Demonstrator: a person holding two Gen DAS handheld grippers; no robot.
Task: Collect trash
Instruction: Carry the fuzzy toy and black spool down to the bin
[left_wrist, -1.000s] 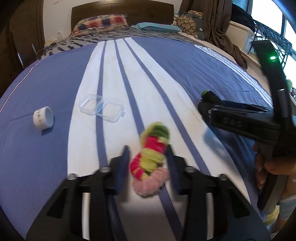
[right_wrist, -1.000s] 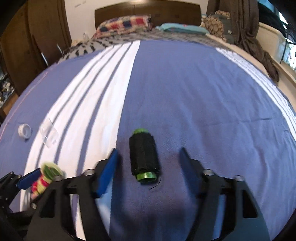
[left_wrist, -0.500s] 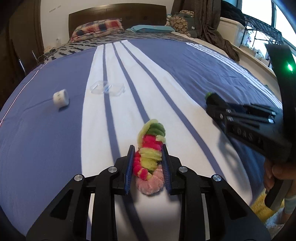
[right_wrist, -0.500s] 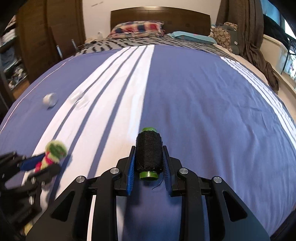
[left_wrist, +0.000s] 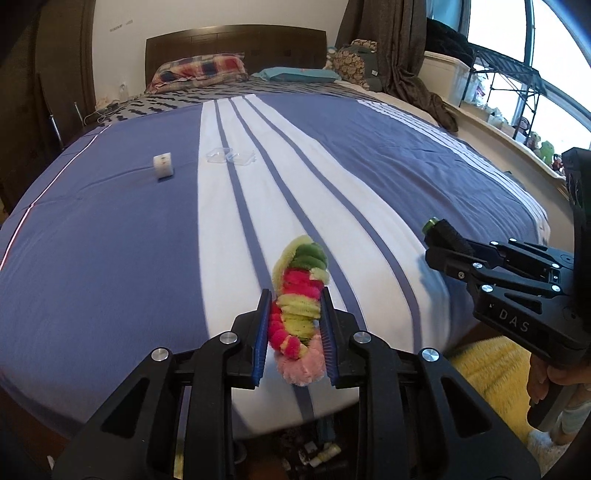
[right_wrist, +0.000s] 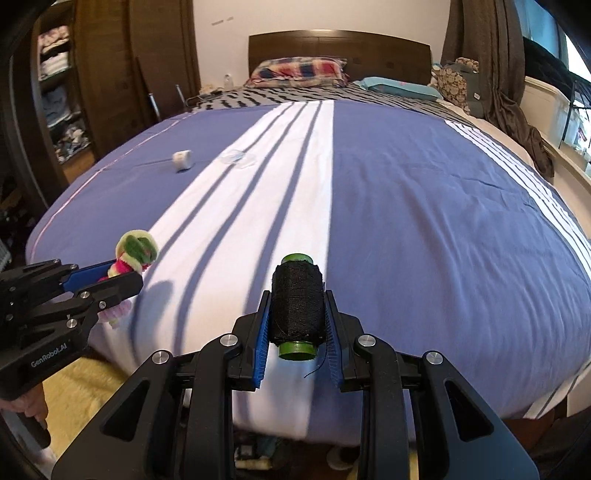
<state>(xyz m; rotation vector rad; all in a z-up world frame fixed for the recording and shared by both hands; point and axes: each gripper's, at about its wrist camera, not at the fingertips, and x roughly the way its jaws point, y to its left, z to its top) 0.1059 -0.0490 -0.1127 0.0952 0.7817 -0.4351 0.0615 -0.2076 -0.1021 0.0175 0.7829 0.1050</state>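
Behind left claw (left_wrist: 295, 328): floor clutter (left_wrist: 317, 454), indistinct

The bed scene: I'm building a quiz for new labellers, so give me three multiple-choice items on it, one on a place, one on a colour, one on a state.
1. Where does the white tape roll lie?
A. on the blue part of the bedspread
B. on the plaid pillow
C. on the floor

2. What colour is the thread on the spool?
A. white
B. black
C. red

3. What is the left gripper doing?
A. standing wide open
B. clamping the clear box
C. holding the fuzzy pipe-cleaner bundle

Key: 1 A, it lies left of the white stripes; 2 B, dark winding on a green core; 3 C, the jaws are closing, the bundle squeezed between the pads.
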